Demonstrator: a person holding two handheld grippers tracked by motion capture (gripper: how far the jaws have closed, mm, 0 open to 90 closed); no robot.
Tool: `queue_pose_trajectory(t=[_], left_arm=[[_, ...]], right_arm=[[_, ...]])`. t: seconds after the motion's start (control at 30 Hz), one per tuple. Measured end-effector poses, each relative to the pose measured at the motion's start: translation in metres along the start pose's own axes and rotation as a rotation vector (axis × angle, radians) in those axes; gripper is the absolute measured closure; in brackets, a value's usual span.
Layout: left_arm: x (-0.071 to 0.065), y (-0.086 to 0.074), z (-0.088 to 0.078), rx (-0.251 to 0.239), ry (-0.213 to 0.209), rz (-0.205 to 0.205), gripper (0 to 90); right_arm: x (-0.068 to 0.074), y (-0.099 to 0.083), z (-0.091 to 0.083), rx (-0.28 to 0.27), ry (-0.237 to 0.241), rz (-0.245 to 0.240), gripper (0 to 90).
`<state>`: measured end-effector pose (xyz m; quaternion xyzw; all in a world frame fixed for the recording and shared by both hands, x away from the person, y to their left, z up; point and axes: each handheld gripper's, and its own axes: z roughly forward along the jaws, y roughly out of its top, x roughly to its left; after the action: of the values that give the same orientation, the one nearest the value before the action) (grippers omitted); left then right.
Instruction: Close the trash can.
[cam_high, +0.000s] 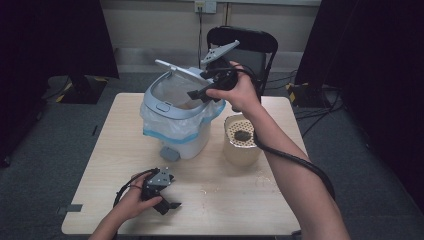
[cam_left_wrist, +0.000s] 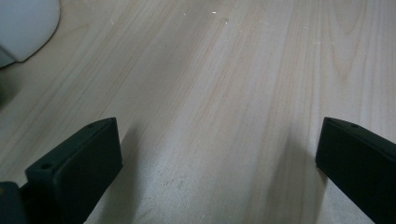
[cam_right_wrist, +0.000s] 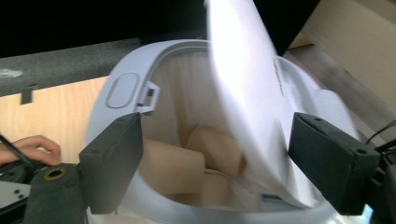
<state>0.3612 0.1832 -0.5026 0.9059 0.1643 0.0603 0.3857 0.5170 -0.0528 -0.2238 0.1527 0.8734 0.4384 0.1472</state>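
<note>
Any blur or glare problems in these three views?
Right gripper view: the bin lid is blown out white and smeared. Left gripper view: the table is sharp, soft shadows beside the tongs. High view: the table is evenly lit, room edges dark.

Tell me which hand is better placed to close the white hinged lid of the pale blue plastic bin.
Right. The right gripper hovers open at the bin rim, with the raised lid between its jaws. The left gripper rests open on the wooden table, away from the bin.

Pale blue-white bin (cam_high: 175, 122), beige table (cam_high: 240, 200), black fingers (cam_right_wrist: 114, 158).
</note>
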Motion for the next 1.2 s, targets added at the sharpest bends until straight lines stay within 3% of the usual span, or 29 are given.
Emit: queue_pose_trajectory(t=[0.37, 0.6, 0.93, 1.1, 1.2], left_arm=[[0.0, 0.0, 0.0, 0.0, 0.0, 0.001, 0.0], [0.0, 0.0, 0.0, 0.0, 0.0, 0.001, 0.0], [0.0, 0.0, 0.0, 0.001, -0.001, 0.002, 0.0], [0.0, 0.0, 0.0, 0.001, 0.0, 0.002, 0.0], [0.0, 0.0, 0.0, 0.001, 0.0, 0.002, 0.0]], right_arm=[[0.017, 0.002, 0.013, 0.007, 0.063, -0.004, 15.7], [0.021, 0.001, 0.018, 0.015, 0.09, 0.017, 15.9], [0.025, 0.001, 0.023, 0.031, 0.128, 0.007, 16.8], [0.025, 0.001, 0.025, 0.038, 0.155, 0.017, 27.1], [0.024, 0.001, 0.026, 0.049, 0.148, 0.009, 35.8]])
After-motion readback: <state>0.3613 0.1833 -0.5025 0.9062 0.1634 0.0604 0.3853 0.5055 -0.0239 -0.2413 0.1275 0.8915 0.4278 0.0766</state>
